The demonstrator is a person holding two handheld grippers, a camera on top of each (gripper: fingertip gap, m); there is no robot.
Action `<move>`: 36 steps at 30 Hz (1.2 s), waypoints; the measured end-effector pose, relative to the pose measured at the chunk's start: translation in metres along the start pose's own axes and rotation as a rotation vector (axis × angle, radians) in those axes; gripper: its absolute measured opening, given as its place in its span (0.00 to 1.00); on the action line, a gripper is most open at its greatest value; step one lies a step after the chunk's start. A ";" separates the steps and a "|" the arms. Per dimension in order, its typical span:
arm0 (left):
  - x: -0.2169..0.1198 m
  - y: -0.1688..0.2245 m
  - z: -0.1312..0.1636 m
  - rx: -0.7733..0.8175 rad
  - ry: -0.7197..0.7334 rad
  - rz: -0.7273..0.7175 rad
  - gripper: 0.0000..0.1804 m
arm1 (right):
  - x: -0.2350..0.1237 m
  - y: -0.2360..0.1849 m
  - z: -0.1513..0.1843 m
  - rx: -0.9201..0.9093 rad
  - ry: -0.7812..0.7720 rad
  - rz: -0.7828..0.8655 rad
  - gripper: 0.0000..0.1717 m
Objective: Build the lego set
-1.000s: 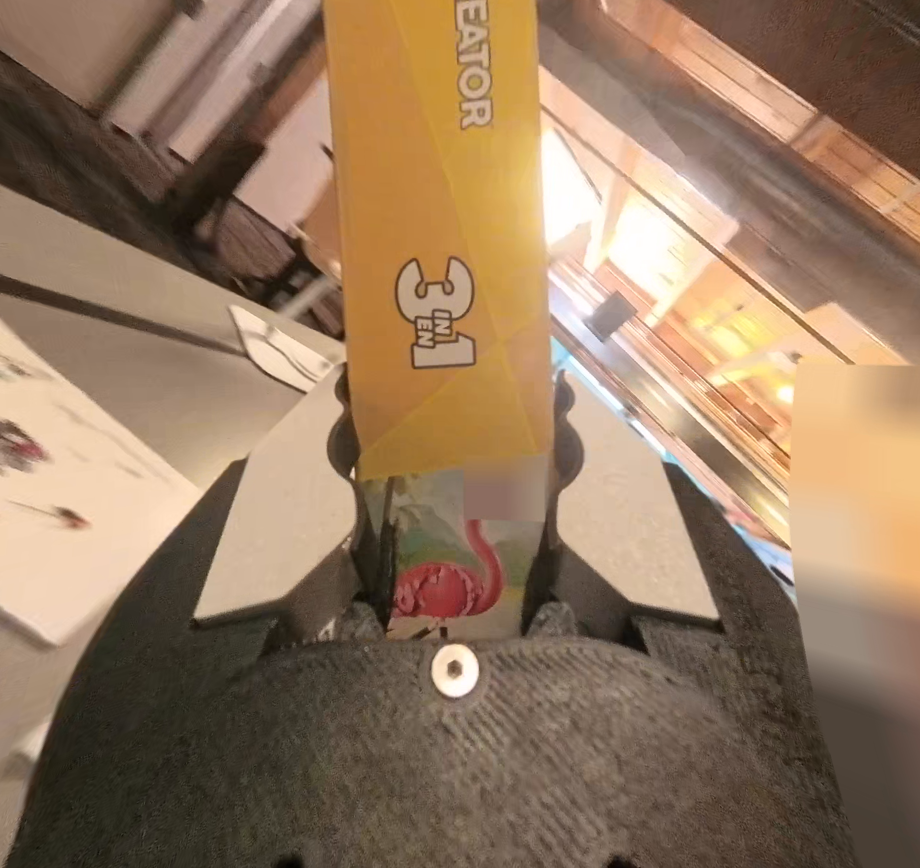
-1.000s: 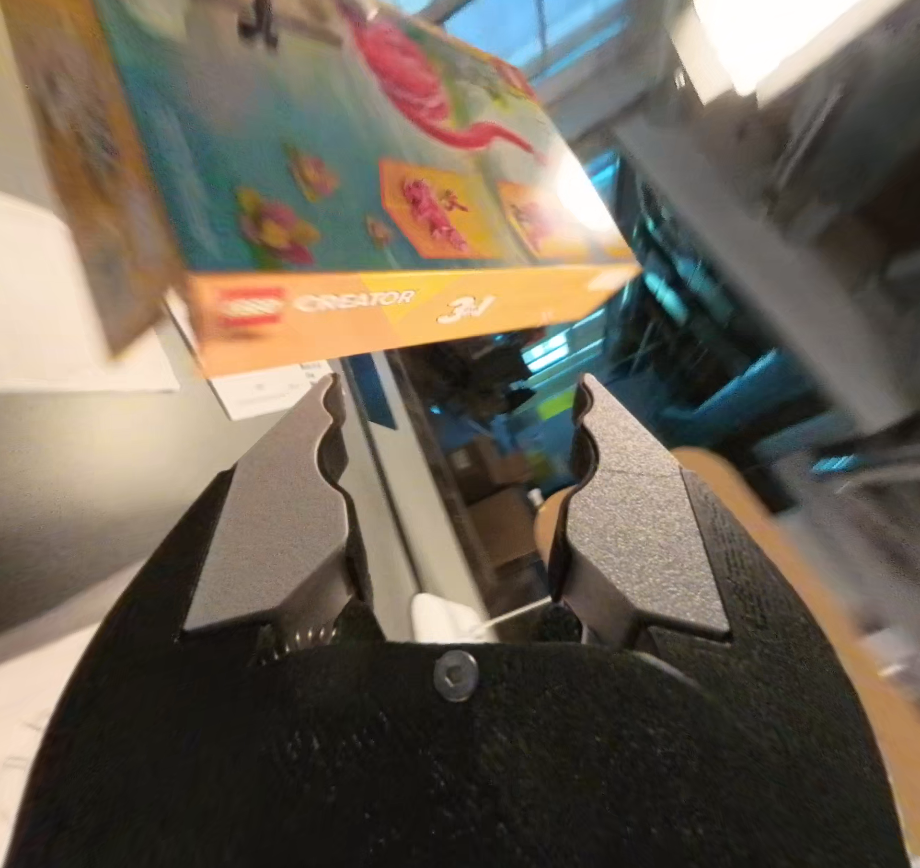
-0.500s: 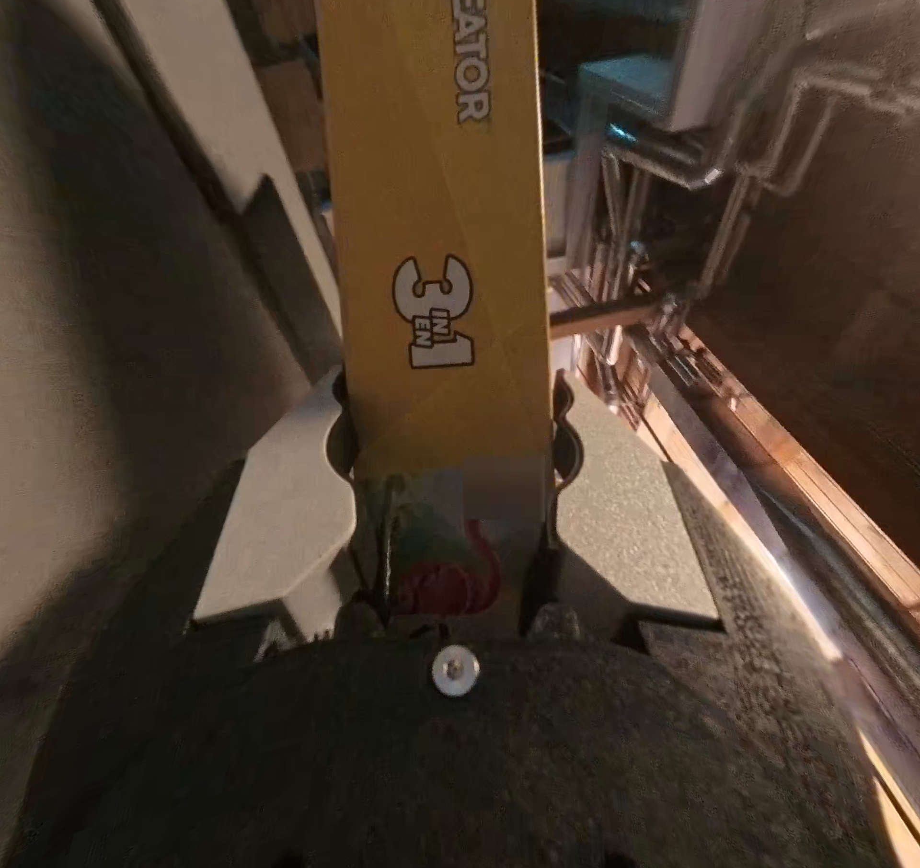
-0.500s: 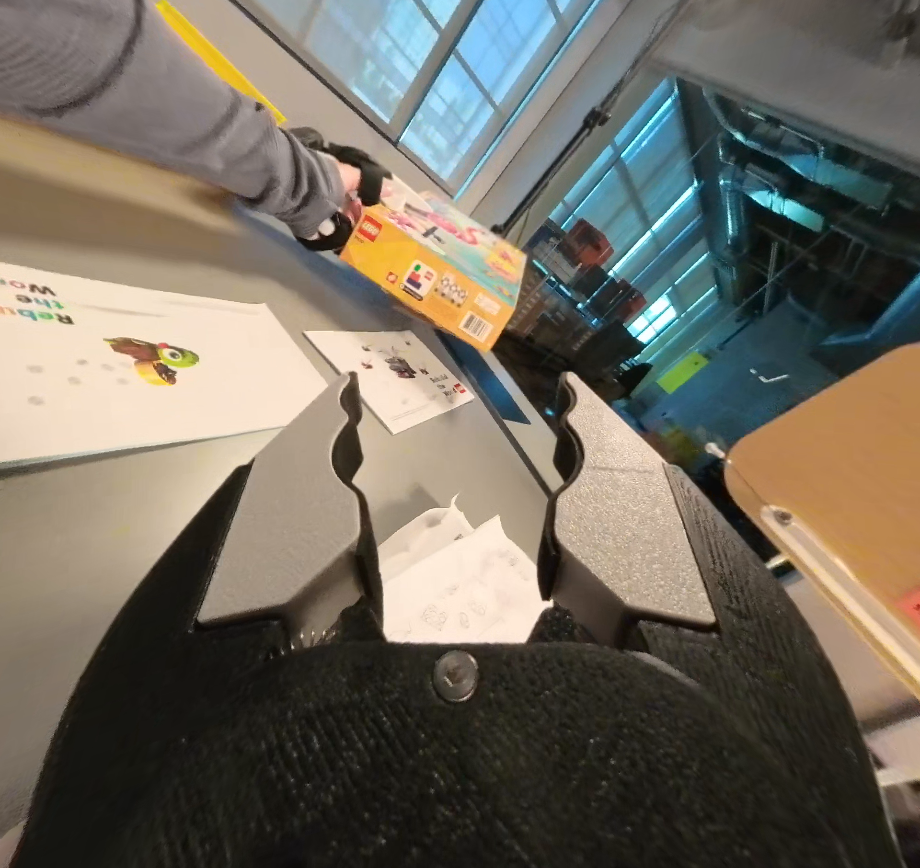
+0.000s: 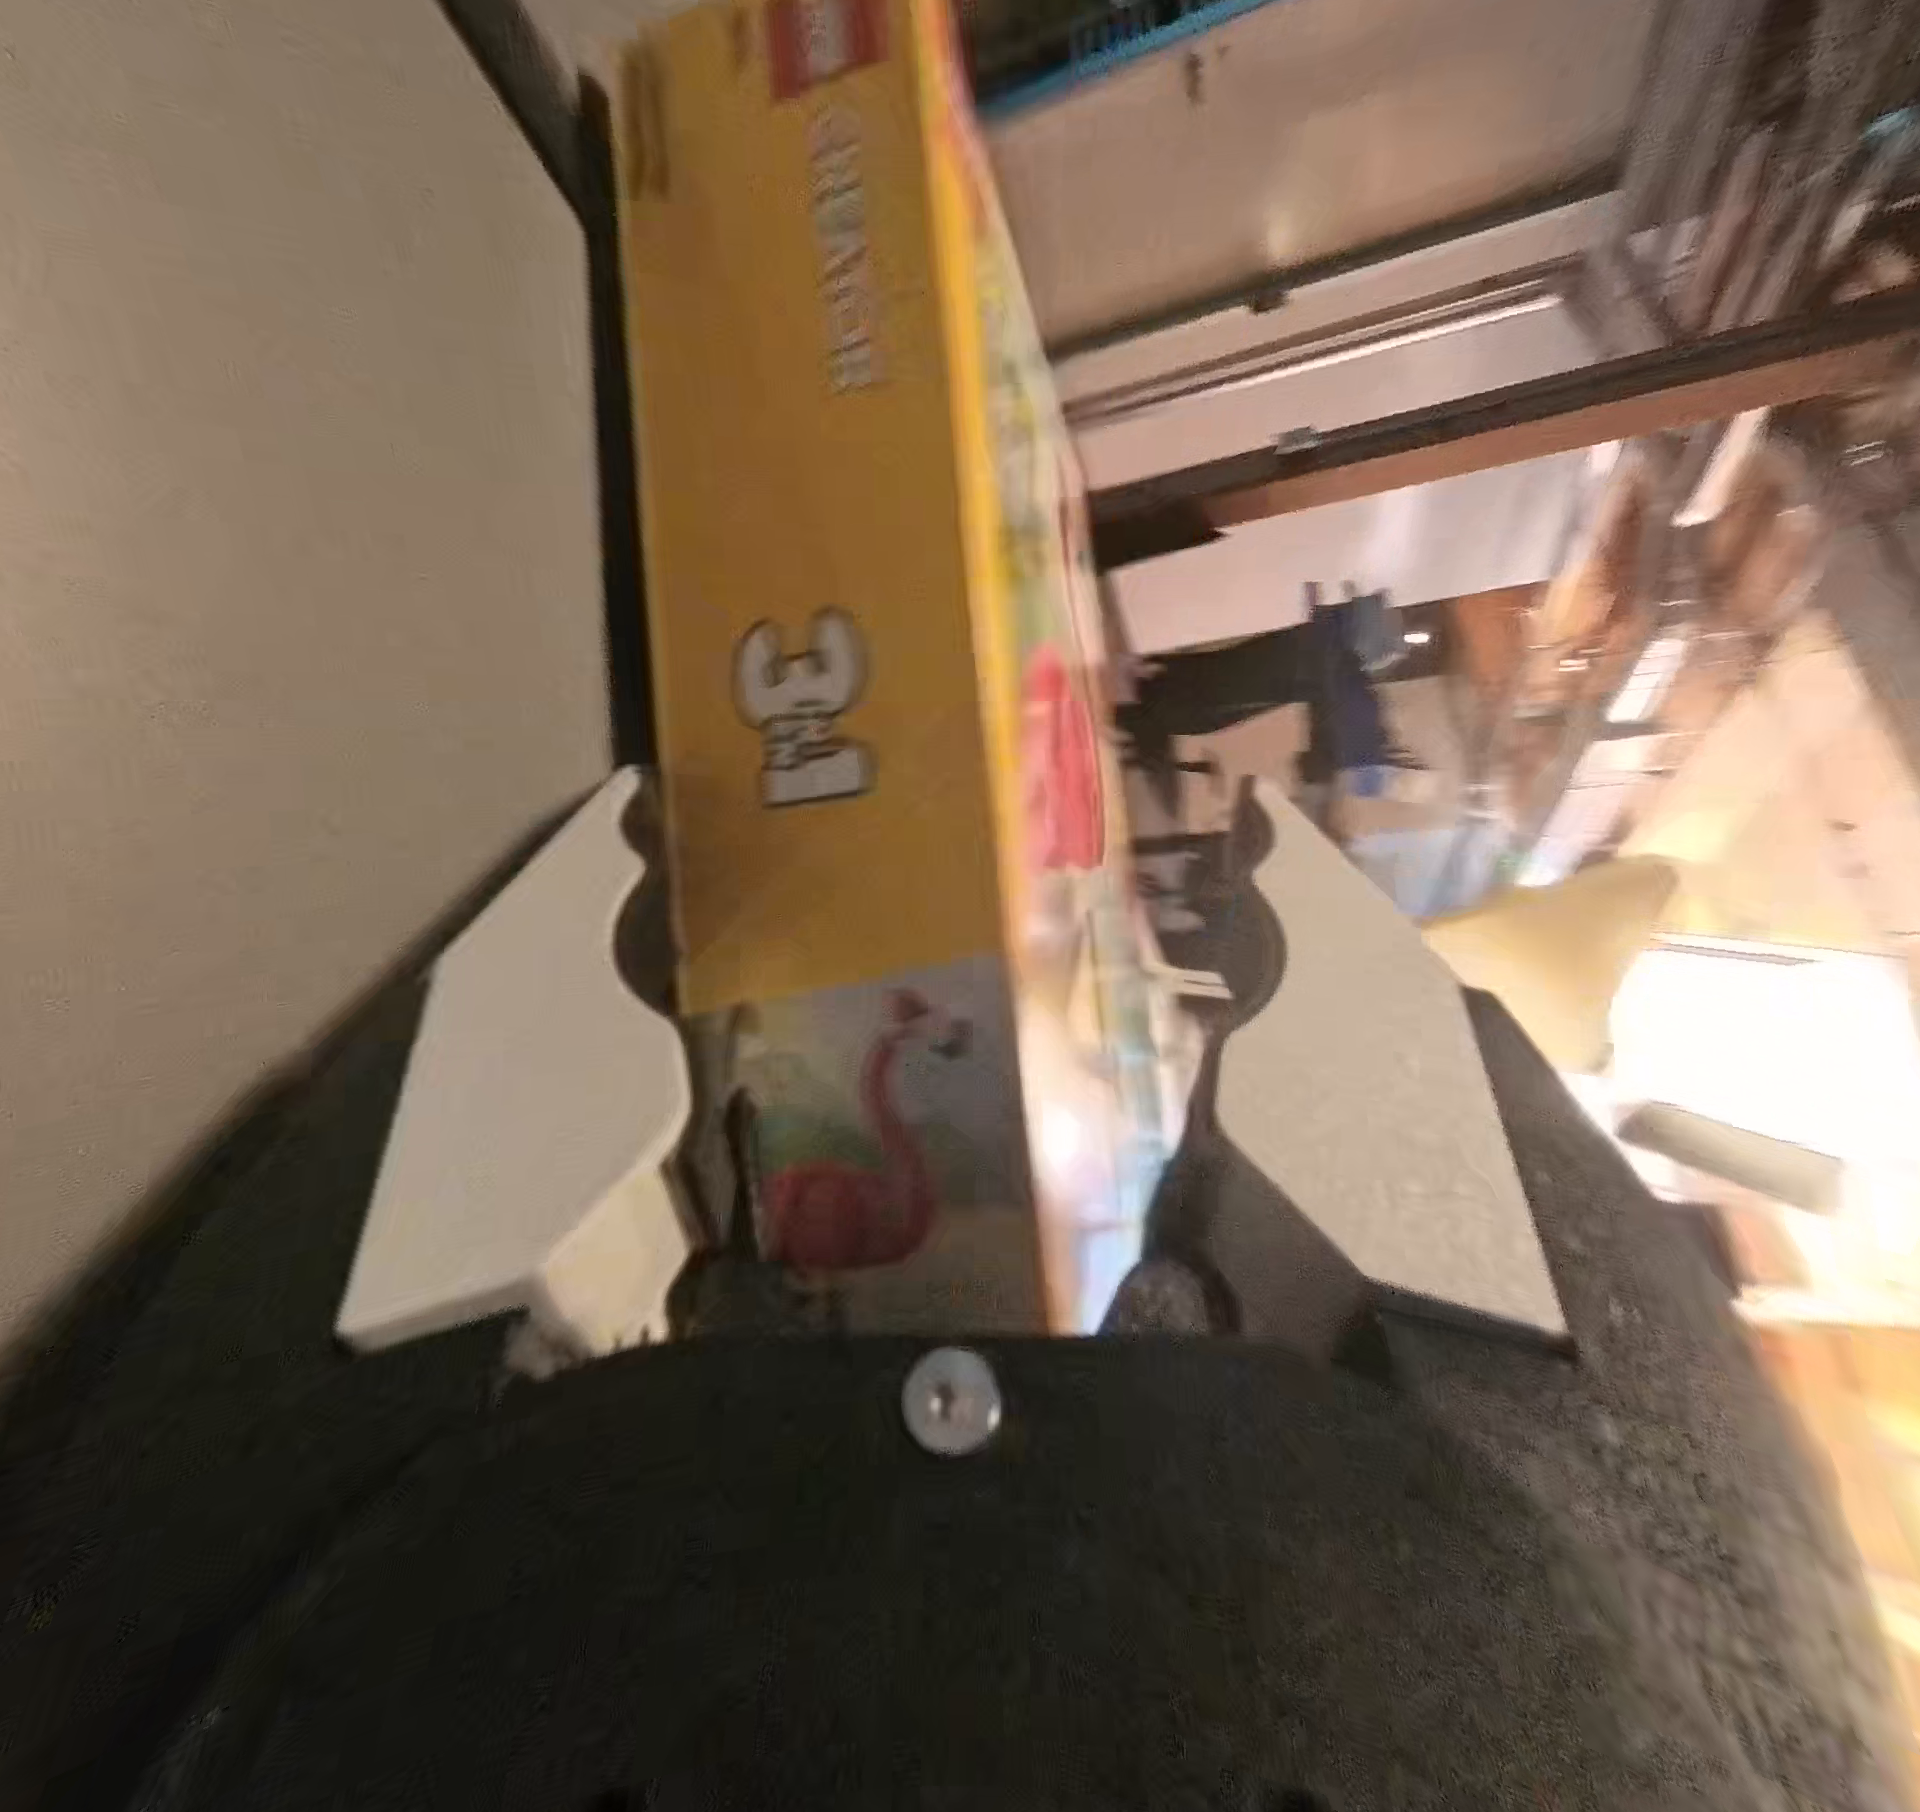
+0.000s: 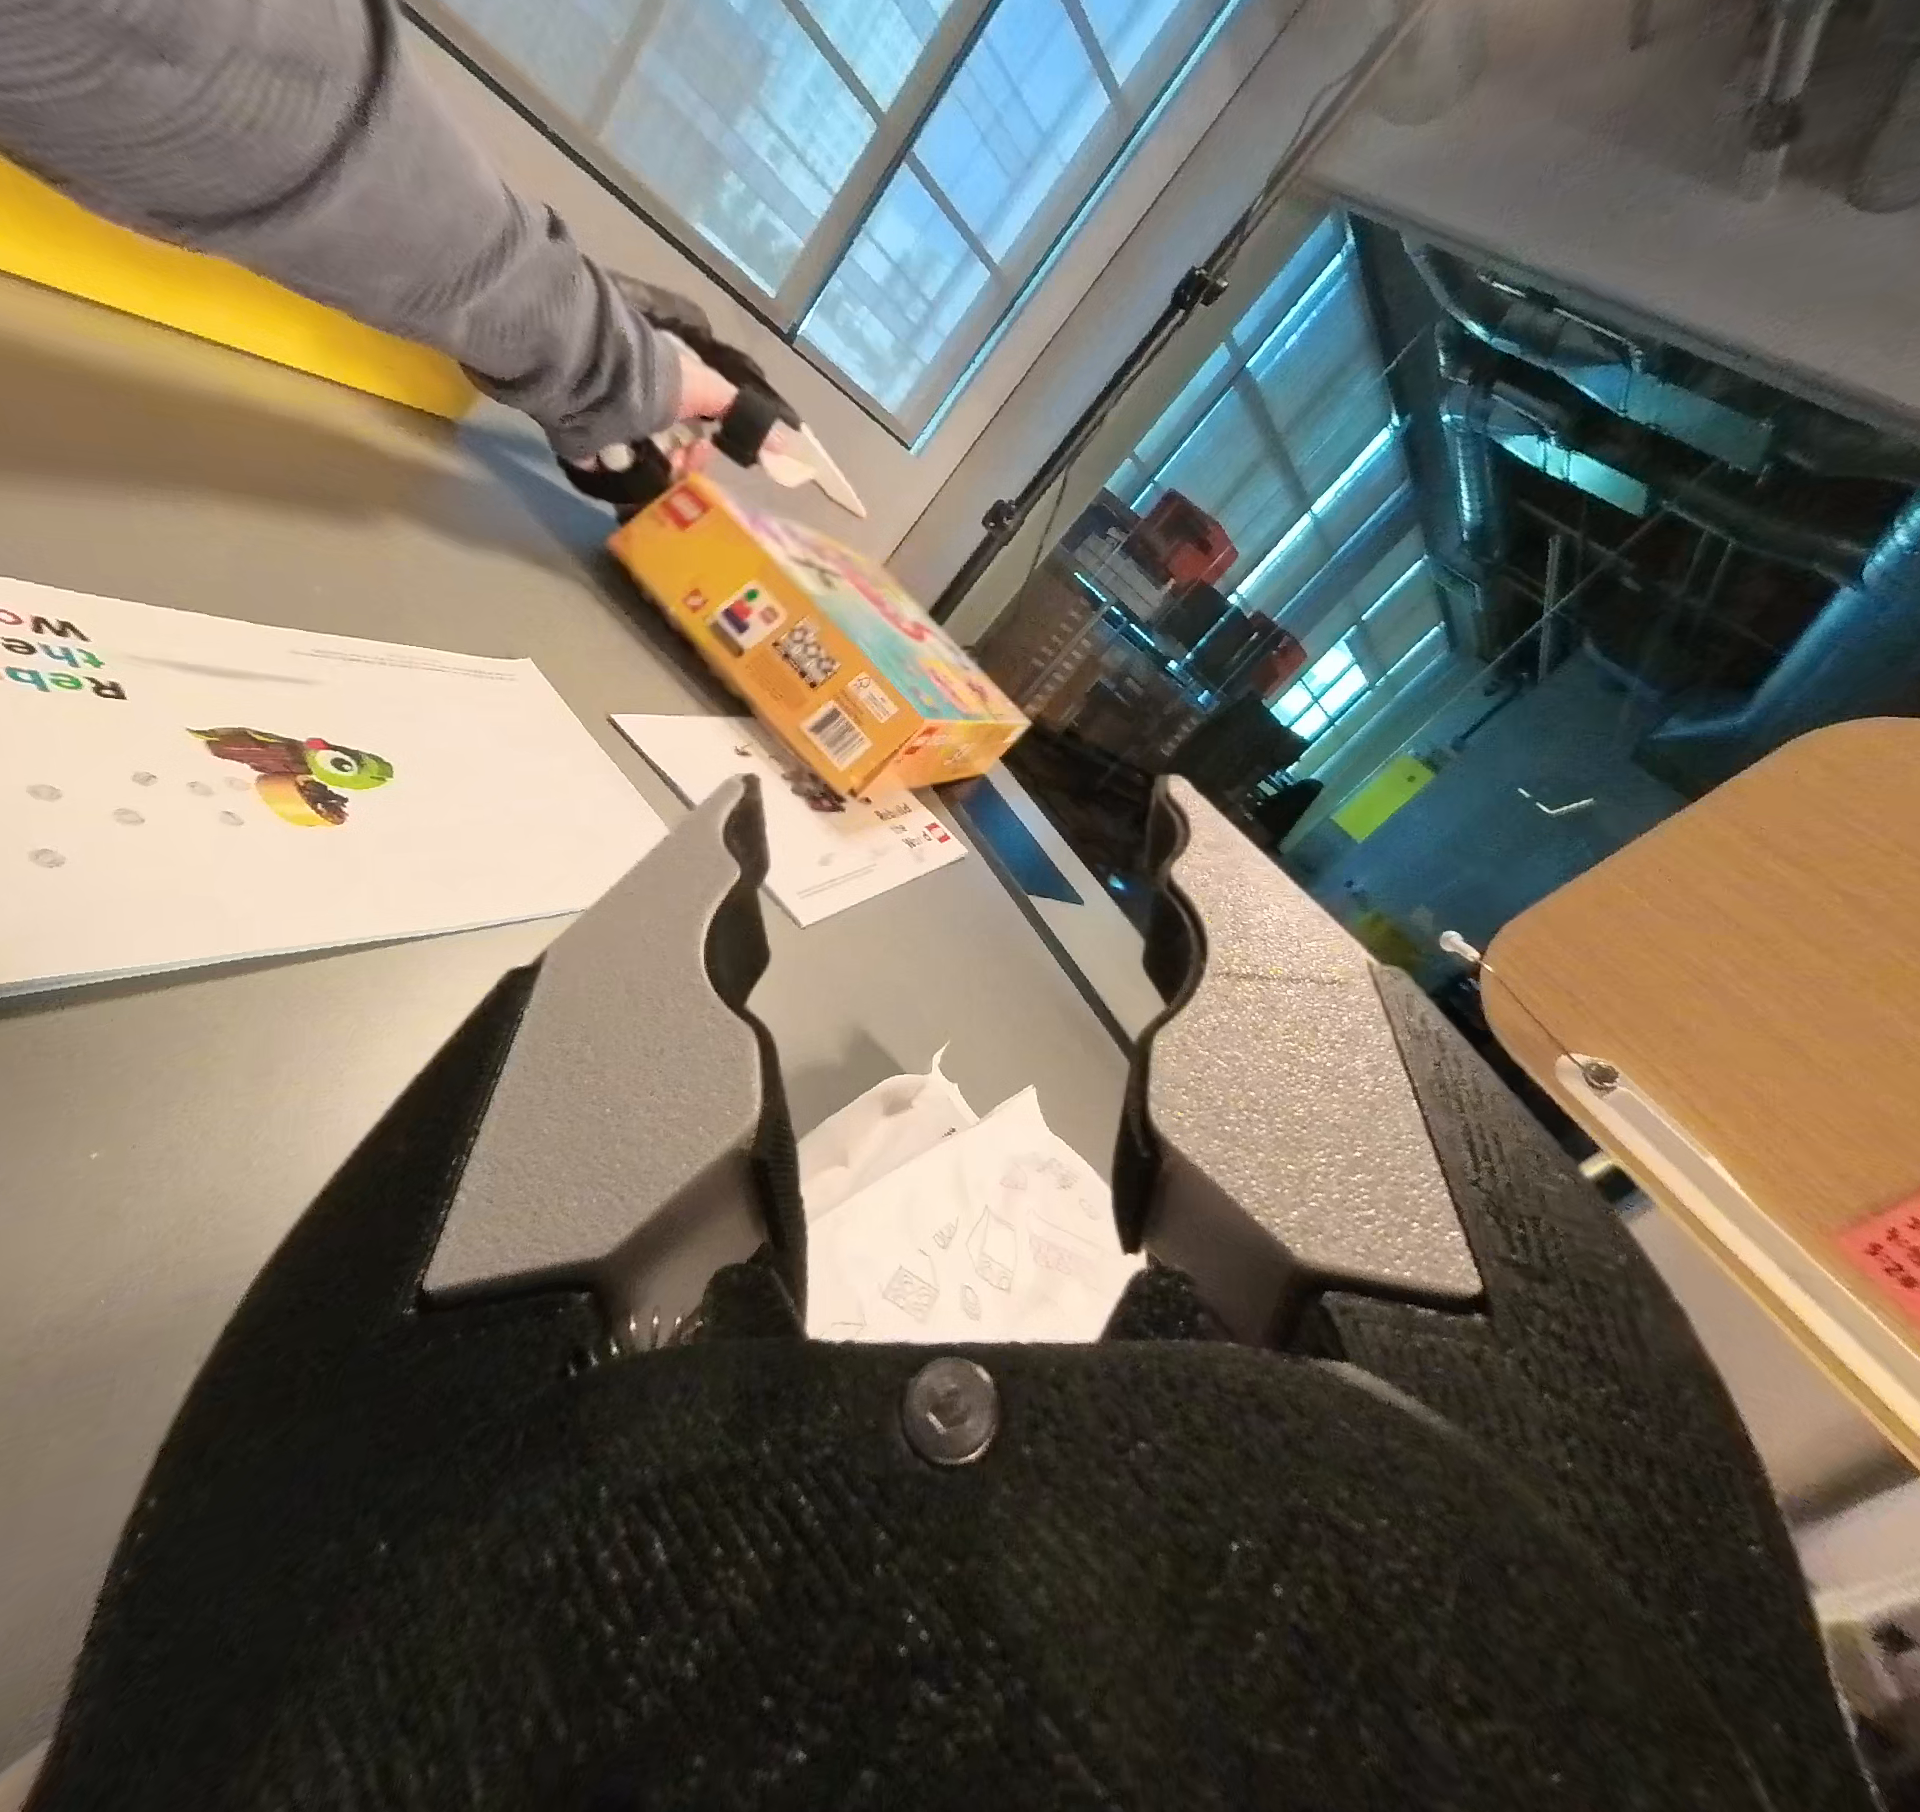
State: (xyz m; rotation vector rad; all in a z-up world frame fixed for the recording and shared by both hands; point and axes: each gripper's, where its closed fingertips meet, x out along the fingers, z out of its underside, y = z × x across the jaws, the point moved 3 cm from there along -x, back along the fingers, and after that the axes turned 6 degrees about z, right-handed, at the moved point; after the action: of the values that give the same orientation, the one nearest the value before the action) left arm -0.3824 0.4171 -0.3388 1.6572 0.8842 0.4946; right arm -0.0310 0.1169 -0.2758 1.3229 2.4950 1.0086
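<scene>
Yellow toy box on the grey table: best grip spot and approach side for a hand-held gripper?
Probably the yellow toy box is best taken across its thin dimension, pads on the two broad faces, at the corner overhanging the grey table edge. It lies flat, so only there can a finger get underneath. The right hand-held gripper is open and empty.

Glossy cardboard box [image 6: 821, 661], matt grey table [image 6: 208, 1087], white paper sheets [image 6: 312, 786], wood-grain board [image 6: 1745, 983]

Grey table [image 6: 208, 1087], tall blue-lit windows [image 6: 831, 100], wooden desk [image 6: 1714, 983].

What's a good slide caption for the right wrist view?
Open right gripper above white paper; yellow box lies beyond.
</scene>
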 end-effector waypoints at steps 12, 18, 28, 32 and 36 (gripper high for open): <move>-0.032 0.132 0.127 1.054 -0.024 -0.165 0.65 | -0.019 0.021 -0.037 0.090 0.068 0.097 0.44; -0.125 0.155 0.277 1.233 -0.283 0.033 0.65 | -0.052 -0.053 -0.066 0.248 -0.028 -0.462 0.44; -0.261 0.112 0.437 1.547 -0.571 0.144 0.63 | -0.150 -0.171 -0.055 0.393 -0.399 -1.144 0.49; -0.267 0.102 0.479 1.717 -0.667 0.181 0.61 | -0.161 -0.173 -0.051 0.456 -0.482 -1.148 0.53; -0.266 0.092 0.527 1.845 -0.759 0.324 0.49 | -0.166 -0.174 -0.050 0.553 -0.568 -1.168 0.58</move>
State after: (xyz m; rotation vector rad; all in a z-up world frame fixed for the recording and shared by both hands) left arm -0.1434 -0.1296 -0.3613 3.2428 0.3047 -1.1396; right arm -0.0702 -0.1038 -0.3747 -0.0122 2.4335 -0.2825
